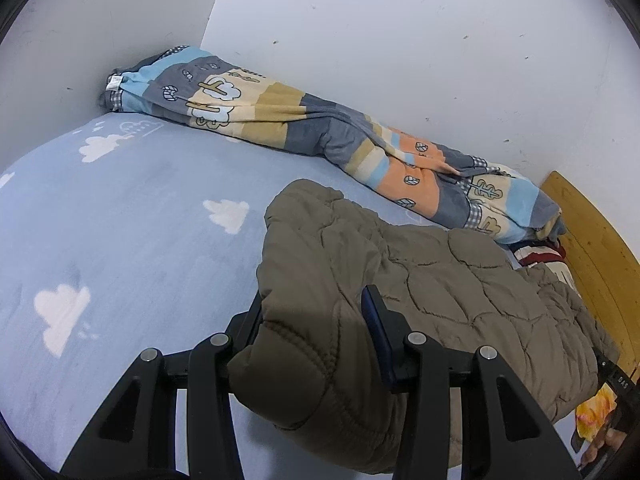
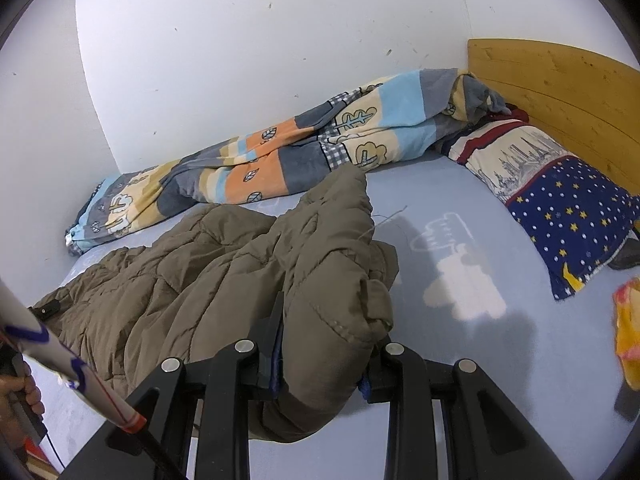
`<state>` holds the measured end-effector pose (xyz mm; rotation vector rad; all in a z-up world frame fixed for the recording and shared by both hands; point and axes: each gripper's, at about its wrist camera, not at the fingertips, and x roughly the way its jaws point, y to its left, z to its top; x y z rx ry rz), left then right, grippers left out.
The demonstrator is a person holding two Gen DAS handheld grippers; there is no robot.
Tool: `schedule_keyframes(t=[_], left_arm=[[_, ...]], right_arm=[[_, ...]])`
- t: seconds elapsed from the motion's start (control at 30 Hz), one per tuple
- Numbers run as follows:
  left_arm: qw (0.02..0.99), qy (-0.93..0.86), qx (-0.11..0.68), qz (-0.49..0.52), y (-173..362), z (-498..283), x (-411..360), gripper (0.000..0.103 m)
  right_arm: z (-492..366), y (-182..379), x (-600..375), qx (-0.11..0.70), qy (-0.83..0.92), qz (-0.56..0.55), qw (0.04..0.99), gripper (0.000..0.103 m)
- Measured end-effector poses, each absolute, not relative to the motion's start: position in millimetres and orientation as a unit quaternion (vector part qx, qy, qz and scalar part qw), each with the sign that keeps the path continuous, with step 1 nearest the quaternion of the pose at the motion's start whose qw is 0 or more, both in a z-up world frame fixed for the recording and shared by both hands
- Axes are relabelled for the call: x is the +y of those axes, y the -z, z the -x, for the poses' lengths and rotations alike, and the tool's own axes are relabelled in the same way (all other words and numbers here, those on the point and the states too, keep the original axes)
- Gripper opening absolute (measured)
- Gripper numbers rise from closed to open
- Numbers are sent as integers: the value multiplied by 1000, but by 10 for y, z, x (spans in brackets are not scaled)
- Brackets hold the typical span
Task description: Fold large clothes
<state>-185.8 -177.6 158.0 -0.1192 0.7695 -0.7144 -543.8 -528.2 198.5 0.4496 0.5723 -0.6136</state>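
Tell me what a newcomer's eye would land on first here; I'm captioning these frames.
The brown puffy jacket sprawled mid-bed, with both the left gripper and right gripper clamped on bunches of it. Behind it, a patchwork blanket lies rolled along the white wall, and a starry pillow sits by the wooden headboard.

Olive quilted jacket, lt-blue cloud-print sheet, patchwork blanket.
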Motion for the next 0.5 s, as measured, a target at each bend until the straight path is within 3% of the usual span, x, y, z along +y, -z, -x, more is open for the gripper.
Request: schedule_keyframes(t=[0.5], left_arm=[[861, 317, 394, 59, -1113, 2532, -1163, 44]], right_arm=[[6259, -1610, -4816, 297, 294, -266, 869, 30]])
